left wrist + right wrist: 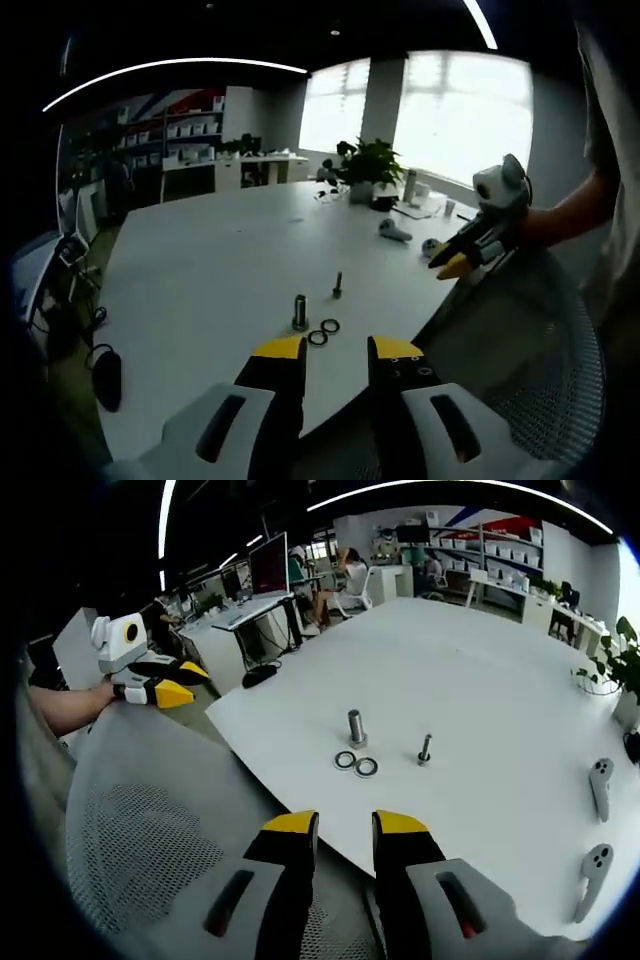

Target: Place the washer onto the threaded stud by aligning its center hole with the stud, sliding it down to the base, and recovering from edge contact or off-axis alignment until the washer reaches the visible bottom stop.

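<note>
Two dark washers point(323, 332) point(356, 764) lie side by side on the white table point(220, 270) point(480, 680). A thick upright stud point(299, 312) point(355, 727) stands just beside them, and a thinner bolt point(337, 285) point(425, 748) stands a little further off. My left gripper point(335, 350) hovers off the table's near edge, open and holding nothing; it also appears at the left of the right gripper view point(165, 685). My right gripper point(345, 825) is open and holds nothing, above a mesh chair back; in the left gripper view it appears at the right point(470, 252).
A grey mesh chair point(150, 820) point(540, 350) stands between the grippers and the table edge. Two white controllers point(598, 820) lie at the table's right side. A potted plant point(365, 165) and small items sit at the far end. Desks and a seated person are beyond.
</note>
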Motion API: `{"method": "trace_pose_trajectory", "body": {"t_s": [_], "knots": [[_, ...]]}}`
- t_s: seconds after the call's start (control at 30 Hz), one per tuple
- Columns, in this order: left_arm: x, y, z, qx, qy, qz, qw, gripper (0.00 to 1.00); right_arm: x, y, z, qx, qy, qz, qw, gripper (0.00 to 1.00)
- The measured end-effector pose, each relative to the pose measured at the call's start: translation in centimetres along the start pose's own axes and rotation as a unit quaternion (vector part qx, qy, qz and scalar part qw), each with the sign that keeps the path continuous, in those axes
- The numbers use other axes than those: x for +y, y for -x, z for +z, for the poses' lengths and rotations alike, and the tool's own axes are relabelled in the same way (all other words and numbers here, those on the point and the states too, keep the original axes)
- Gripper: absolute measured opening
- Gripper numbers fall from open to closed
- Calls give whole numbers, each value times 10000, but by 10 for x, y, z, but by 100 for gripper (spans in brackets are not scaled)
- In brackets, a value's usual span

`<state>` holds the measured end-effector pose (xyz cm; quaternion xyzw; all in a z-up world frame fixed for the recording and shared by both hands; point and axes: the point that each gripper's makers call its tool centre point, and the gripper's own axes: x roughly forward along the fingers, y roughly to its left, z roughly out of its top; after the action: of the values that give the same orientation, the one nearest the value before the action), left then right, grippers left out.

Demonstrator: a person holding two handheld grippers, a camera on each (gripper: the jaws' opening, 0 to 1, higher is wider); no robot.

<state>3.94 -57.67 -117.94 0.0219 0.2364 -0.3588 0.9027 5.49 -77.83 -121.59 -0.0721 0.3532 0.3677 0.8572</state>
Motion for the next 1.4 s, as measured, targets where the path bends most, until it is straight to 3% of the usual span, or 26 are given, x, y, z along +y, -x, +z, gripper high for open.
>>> {"method": "trace_pose_trajectory", "body": {"t_s": [0.17,0.23,0.43,0.6,0.73,0.87,1.07,1.4], "knots": [[2,1,3,-77,16,59,10000,22,-2,-1,4,-153,-70,69,9998,24],[3,1,4,-112,18,100,9999,22,0,-4,-1,-52,-48,131,9999,24],[3,-1,-3,70,61,65,9999,24,5,-5,2,-81,38,257,9996,24],[5,-1,-2,48,110,122,9999,27,2,-2,5,-226,-79,258,9994,25],[18,-1,2,7,781,326,9964,37,2,2,8,-364,-95,250,9990,25],[30,4,7,-202,823,589,9947,35,-1,5,13,-471,-99,166,9987,25],[34,6,7,-264,761,674,9945,35,-1,4,7,-251,110,2,9996,25],[32,3,2,-164,785,600,9950,34,6,-3,-2,-127,-6,267,9996,25]]}}
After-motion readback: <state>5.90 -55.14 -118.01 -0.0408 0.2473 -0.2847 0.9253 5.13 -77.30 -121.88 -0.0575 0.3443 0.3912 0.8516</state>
